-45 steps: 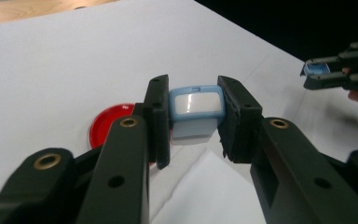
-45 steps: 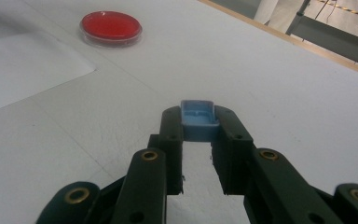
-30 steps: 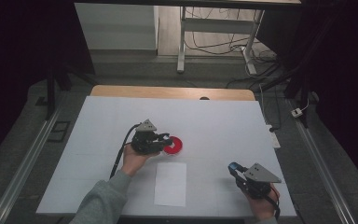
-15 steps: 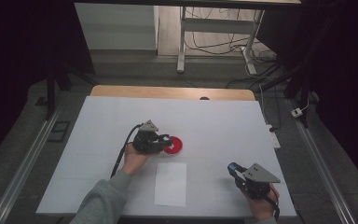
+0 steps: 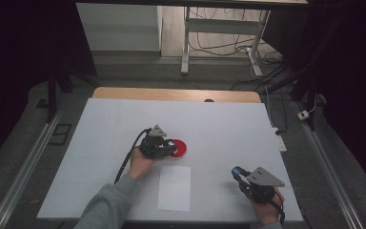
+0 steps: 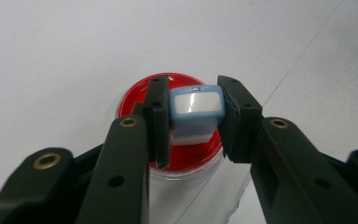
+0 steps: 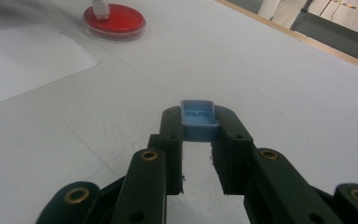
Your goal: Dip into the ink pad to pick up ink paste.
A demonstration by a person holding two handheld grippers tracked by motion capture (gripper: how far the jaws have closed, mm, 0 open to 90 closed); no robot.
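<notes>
Left gripper (image 6: pixel 193 116) jaws clamped on glossy blue-and-white block (image 6: pixel 196 109) over round red dish (image 6: pixel 186 154), right gripper (image 7: pixel 198 126) jaws clamped on hollow blue cap (image 7: pixel 197 119), matte white surface (image 5: pixel 228 124)

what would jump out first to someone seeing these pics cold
The red round dish at the middle of the white table, the one strong colour there. The left gripper holds a pale blue and white block over it. Near the front right corner, the right gripper clamps a small blue cap.
</notes>
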